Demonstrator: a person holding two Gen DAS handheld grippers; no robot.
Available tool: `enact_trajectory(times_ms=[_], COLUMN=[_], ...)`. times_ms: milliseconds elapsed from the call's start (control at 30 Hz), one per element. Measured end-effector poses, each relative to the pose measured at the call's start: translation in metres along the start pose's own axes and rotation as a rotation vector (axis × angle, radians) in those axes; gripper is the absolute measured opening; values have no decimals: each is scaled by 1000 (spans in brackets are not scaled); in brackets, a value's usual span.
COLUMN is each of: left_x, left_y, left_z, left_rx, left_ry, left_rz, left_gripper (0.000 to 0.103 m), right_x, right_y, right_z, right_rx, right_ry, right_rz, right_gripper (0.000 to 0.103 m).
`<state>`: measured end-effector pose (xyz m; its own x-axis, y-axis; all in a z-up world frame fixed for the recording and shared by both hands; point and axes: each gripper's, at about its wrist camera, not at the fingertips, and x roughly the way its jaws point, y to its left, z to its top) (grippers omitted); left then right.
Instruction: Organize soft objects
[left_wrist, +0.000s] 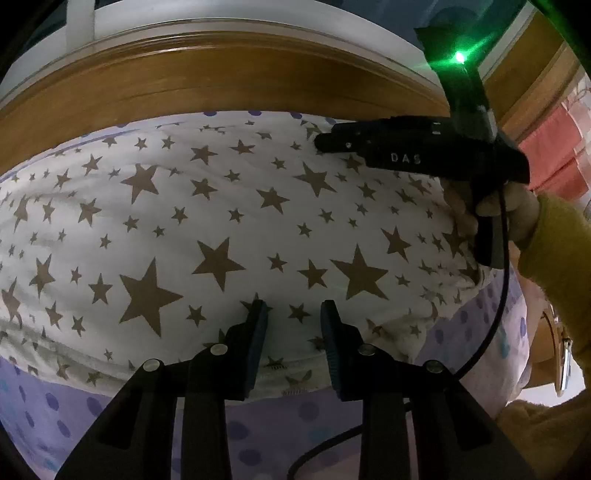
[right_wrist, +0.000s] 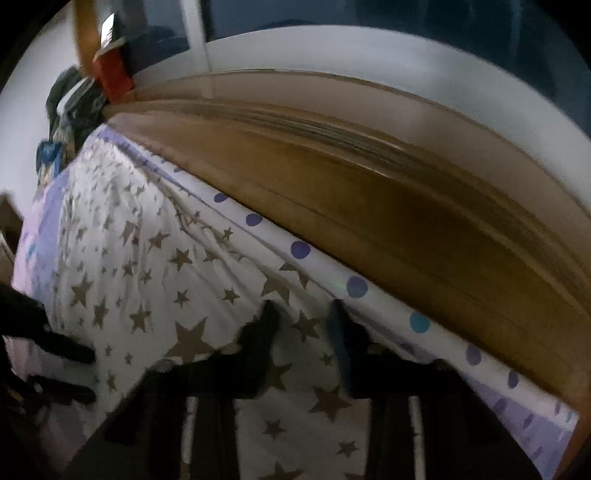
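A white pillow with brown stars (left_wrist: 221, 221) lies on a lilac polka-dot bedsheet (left_wrist: 277, 435), against a wooden headboard (left_wrist: 221, 85). My left gripper (left_wrist: 293, 310) sits at the pillow's near edge, its jaws part closed with a bulge of pillow pinched between the pads. My right gripper (left_wrist: 321, 142), held by a hand in a yellow sleeve (left_wrist: 554, 240), rests on the pillow's far right corner with its fingers close together. In the blurred right wrist view the right gripper (right_wrist: 304, 317) has star fabric between its fingers at the pillow (right_wrist: 147, 295) edge, next to the sheet (right_wrist: 369, 295). The left gripper (right_wrist: 85, 373) shows at the left.
The headboard (right_wrist: 406, 221) runs close behind the pillow, with a white wall above it. A black cable (left_wrist: 498, 314) hangs from the right gripper. Pink-red cloth (left_wrist: 554, 158) lies to the right. A red object (right_wrist: 112, 77) and dark clutter sit at the bed's far end.
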<state>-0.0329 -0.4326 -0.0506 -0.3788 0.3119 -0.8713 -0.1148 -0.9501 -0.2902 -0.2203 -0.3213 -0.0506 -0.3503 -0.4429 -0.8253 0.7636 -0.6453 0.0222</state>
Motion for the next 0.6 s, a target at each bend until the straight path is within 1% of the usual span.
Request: enact_trajectory(times_ms=[67, 133, 233, 267, 300, 367, 400, 467, 500, 600], left_x=[-1, -1, -1, -1, -1, 0, 0, 0, 0, 3], left_y=[-1, -2, -4, -4, -5, -5, -6, -7, -8, -10], left_z=[-1, 1, 1, 1, 1, 1, 1, 0, 0, 3], left_rx=[3, 15, 37, 42, 45, 54, 59, 68, 70, 68], left_ry=[-3, 2, 9, 10, 9, 7, 5, 2, 2, 2], left_rz=[5, 17, 18, 16, 14, 16, 19, 27, 29, 27], left_gripper=[30, 30, 31, 32, 33, 34, 34, 34, 34, 34], right_x=[-6, -15, -22, -17, -11, 5, 6, -2, -9, -38], right_y=[9, 16, 12, 6, 0, -15, -16, -13, -12, -4], right_z=[-2, -4, 0, 1, 2, -2, -4, -6, -6, -10], right_rx=[-53, -85, -60, -52, -38, 21, 26, 30, 40, 77], right_ry=[-19, -67, -126, -124, -106, -54, -53, -79, -91, -138], right_rz=[-40, -110, -214, -259, -264, -233, -229, -234, -221, -97], right_gripper=[3, 2, 1, 1, 1, 1, 1, 2, 2, 3])
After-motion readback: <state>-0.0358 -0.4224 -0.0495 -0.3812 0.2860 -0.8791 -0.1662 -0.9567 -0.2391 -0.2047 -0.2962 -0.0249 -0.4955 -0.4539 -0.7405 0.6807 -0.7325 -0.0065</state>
